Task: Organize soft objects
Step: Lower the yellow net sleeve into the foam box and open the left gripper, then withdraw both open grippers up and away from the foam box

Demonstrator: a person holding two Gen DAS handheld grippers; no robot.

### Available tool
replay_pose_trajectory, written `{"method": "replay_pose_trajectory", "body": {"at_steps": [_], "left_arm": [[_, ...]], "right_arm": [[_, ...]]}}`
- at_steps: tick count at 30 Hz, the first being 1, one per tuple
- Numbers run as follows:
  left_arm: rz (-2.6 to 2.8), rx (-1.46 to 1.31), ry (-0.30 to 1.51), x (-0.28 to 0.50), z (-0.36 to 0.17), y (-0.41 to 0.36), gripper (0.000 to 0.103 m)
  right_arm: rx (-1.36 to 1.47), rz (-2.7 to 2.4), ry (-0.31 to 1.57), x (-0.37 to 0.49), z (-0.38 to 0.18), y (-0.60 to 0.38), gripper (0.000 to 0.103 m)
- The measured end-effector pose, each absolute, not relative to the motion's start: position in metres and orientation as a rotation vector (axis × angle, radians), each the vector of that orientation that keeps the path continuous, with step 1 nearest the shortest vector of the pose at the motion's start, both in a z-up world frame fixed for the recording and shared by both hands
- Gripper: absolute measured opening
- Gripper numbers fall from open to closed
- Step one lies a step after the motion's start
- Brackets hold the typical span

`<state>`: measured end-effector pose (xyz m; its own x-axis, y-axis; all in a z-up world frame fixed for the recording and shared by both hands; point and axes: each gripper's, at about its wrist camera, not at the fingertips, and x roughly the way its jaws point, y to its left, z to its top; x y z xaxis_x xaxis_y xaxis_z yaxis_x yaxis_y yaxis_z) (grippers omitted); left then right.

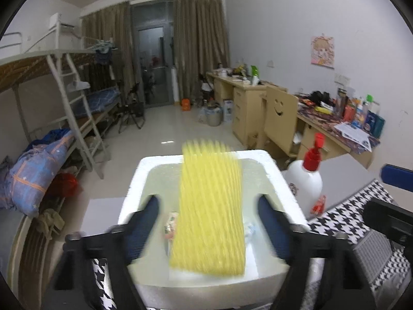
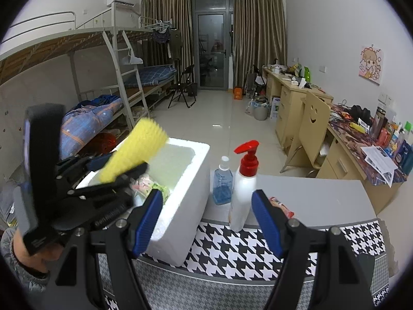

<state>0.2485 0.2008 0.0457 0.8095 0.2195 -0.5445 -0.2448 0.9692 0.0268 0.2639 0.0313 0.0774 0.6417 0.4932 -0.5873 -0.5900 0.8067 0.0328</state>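
Observation:
A yellow foam net sleeve point(image 1: 210, 211) hangs blurred between the wide-apart fingers of my left gripper point(image 1: 209, 224), above the open white foam box point(image 1: 273, 165). It touches neither finger in the left wrist view. In the right wrist view the sleeve point(image 2: 136, 152) sits between the left gripper's fingers point(image 2: 121, 165) over the box point(image 2: 191, 180). Small soft packets point(image 1: 170, 224) lie inside the box. My right gripper point(image 2: 207, 219) is open and empty, to the right of the box, near the white pump bottle point(image 2: 244, 193).
A blue liquid bottle point(image 2: 222, 183) stands behind the pump bottle. A red packet point(image 2: 280, 206) lies on the grey table point(image 2: 322, 196). A houndstooth cloth point(image 2: 245, 253) covers the near edge. A desk and chair point(image 2: 309, 129) stand at the right, bunk beds at the left.

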Motion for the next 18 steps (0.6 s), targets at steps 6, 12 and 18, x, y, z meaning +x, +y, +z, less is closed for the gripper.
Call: {"method": "replay_pose_trajectory", "body": {"at_steps": [6, 12, 18], "left_arm": [[0.283, -0.032, 0.575, 0.247, 0.045, 0.199, 0.097], [0.299, -0.055, 0.577, 0.238, 0.048, 0.199, 0.102], [0.257, -0.074, 0.558, 0.221, 0.054, 0.189, 0.102]], "right_arm": [[-0.162, 0.62, 0.614, 0.26, 0.077, 0.024, 0.076], [-0.135, 0.618, 0.614, 0.257, 0.077, 0.015, 0.076], [-0.139, 0.624, 0.605, 0.247, 0.077, 0.008, 0.076]]}}
